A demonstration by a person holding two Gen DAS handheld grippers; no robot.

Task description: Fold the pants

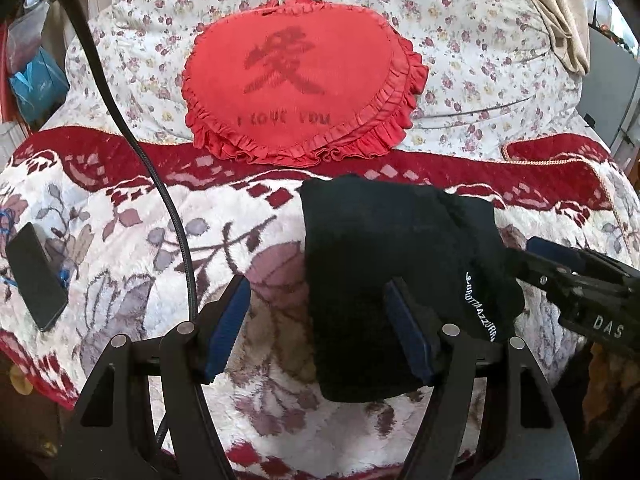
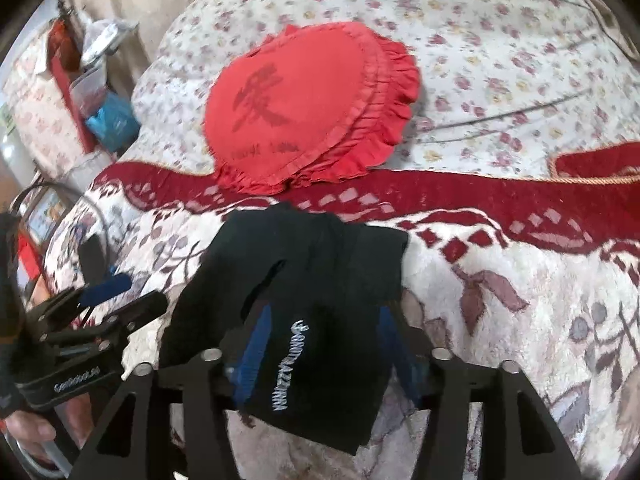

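Note:
The black pants [image 1: 384, 264] lie folded into a small bundle on the flowered blanket [image 1: 140, 248], white lettering along one edge. My left gripper [image 1: 320, 328] is open; its right finger rests over the bundle's near left part, its left finger over bare blanket. In the right wrist view the pants [image 2: 304, 280] lie between the fingers of my right gripper [image 2: 320, 352], whose jaws stand apart around the lettered edge. The right gripper [image 1: 560, 272] shows at the bundle's right side in the left wrist view. The left gripper [image 2: 108, 300] shows left of the bundle.
A red heart-shaped cushion [image 1: 304, 80] lies behind the pants on a floral quilt [image 1: 480, 40]. A dark phone [image 1: 36, 276] lies at the blanket's left edge. A black cable [image 1: 160, 200] hangs across the left. Clutter [image 2: 92, 92] stands beside the bed at left.

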